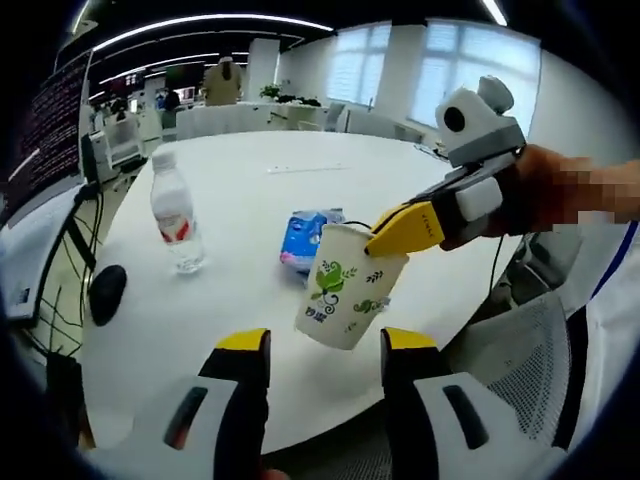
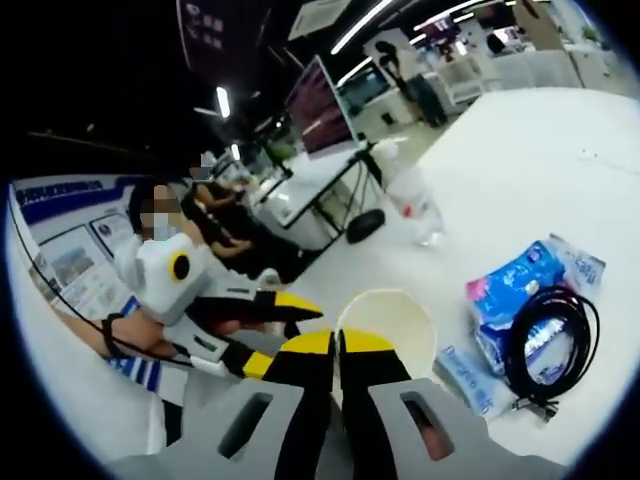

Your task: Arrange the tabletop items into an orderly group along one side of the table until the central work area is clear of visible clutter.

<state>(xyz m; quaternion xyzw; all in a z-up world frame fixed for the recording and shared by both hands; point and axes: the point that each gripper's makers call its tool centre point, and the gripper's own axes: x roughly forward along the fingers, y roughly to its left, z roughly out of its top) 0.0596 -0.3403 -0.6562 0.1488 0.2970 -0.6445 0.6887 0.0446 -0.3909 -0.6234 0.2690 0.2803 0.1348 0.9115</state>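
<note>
A white paper cup (image 1: 350, 287) with green leaf print hangs tilted above the table's near edge, and my right gripper (image 1: 402, 230) is shut on its rim from the right. In the right gripper view that gripper (image 2: 338, 345) pinches the rim of the cup (image 2: 388, 318), whose mouth faces the camera. My left gripper (image 1: 325, 345) stands open just below the cup, with nothing between its jaws; it appears again (image 2: 278, 333) to the left of the cup. Farther back on the white table (image 1: 260, 180) are a water bottle (image 1: 175, 215) and a blue packet (image 1: 303, 238).
A black mouse (image 1: 107, 292) lies near the table's left edge. A coiled black cable (image 2: 550, 335) rests on the blue packets (image 2: 515, 285). A mesh chair (image 1: 510, 350) stands by the near edge. Desks, monitors and seated people lie beyond the table.
</note>
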